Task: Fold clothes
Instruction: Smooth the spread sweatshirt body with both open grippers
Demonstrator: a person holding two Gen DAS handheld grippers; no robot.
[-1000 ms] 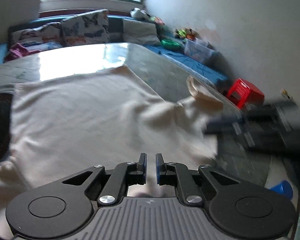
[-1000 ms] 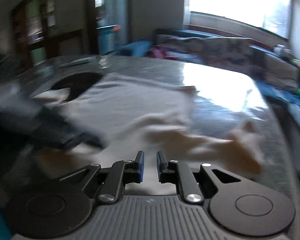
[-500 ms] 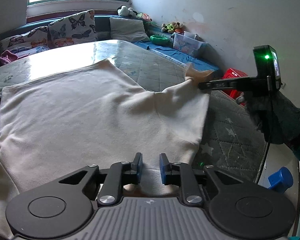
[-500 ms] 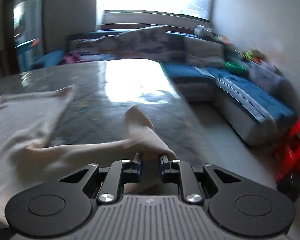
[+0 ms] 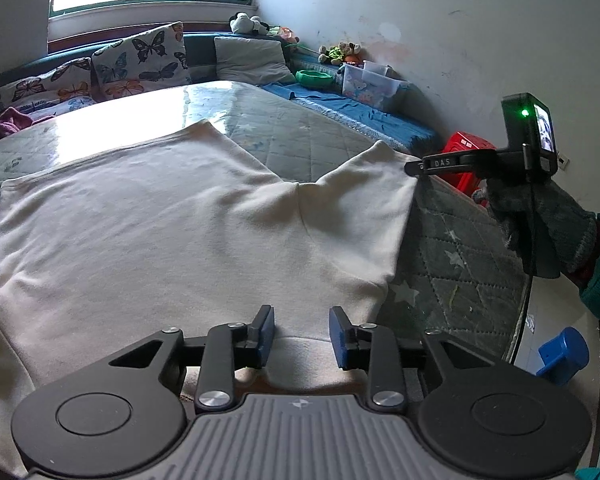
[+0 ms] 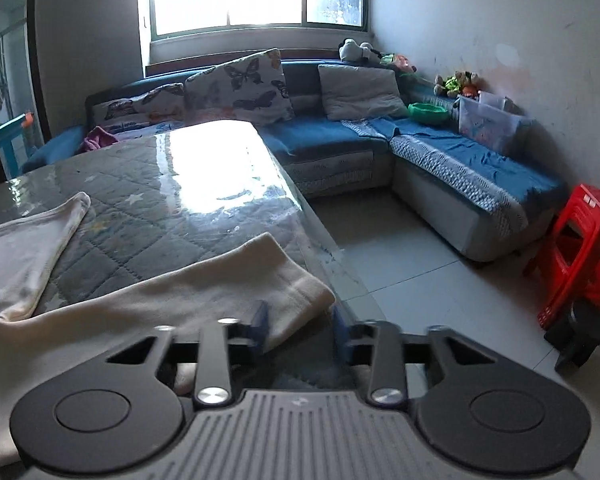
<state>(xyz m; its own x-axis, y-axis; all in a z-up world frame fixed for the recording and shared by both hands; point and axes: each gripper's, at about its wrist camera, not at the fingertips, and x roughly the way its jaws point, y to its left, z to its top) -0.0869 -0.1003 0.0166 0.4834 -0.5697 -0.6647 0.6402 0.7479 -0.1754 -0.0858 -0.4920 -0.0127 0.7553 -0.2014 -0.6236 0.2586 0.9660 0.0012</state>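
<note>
A cream long-sleeved top lies spread flat on the quilted table. One sleeve stretches toward the right table edge. My left gripper is open, low over the near edge of the top. My right gripper is open at the sleeve cuff, which lies flat on the table by its edge. In the left wrist view the right gripper sits at the sleeve's end.
The table edge drops to a tiled floor on the right. A blue corner sofa with cushions stands behind. A red plastic stool stands on the floor at right. A blue object lies on the floor.
Both grippers have opened. The right gripper pulled the sleeve out toward the table edge, then let go of the cuff, which now lies flat. The left gripper's jaws widened over the top.
</note>
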